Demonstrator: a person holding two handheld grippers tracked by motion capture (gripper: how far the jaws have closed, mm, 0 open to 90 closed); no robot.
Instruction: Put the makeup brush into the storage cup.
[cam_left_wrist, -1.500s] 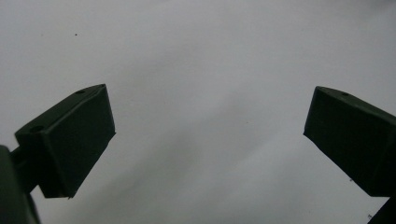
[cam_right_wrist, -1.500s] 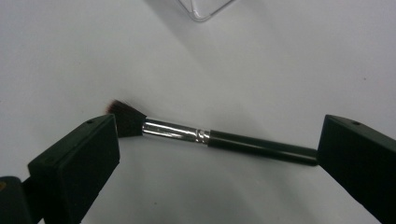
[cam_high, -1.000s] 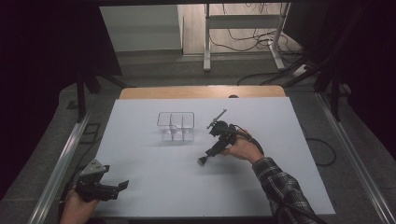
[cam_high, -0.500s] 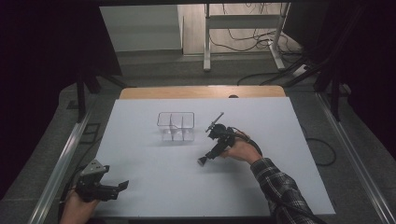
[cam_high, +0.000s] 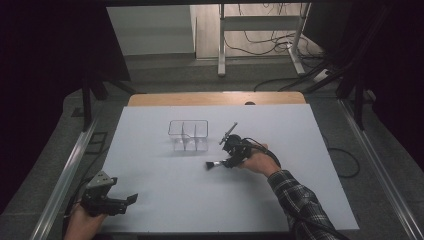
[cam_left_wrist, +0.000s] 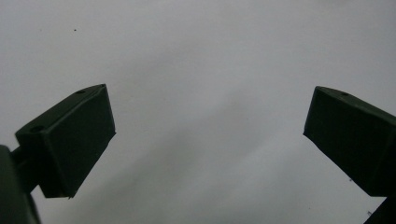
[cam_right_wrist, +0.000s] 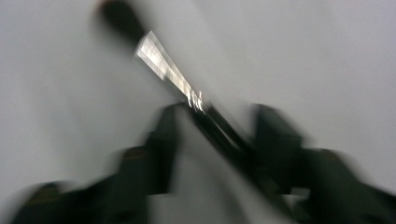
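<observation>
right hand-held gripper (cam_high: 226, 162) tilted, gripping brush (cam_high: 216, 163)

the right gripper (cam_high: 226, 161) is holding a small brush (cam_high: 214, 164) low over the white bench (cam_high: 165, 200), just beside a clear divided container (cam_high: 188, 135) beyond it. the left gripper (cam_high: 127, 200) is sitting well apart, at the near-left edge, jaws parted.
</observation>
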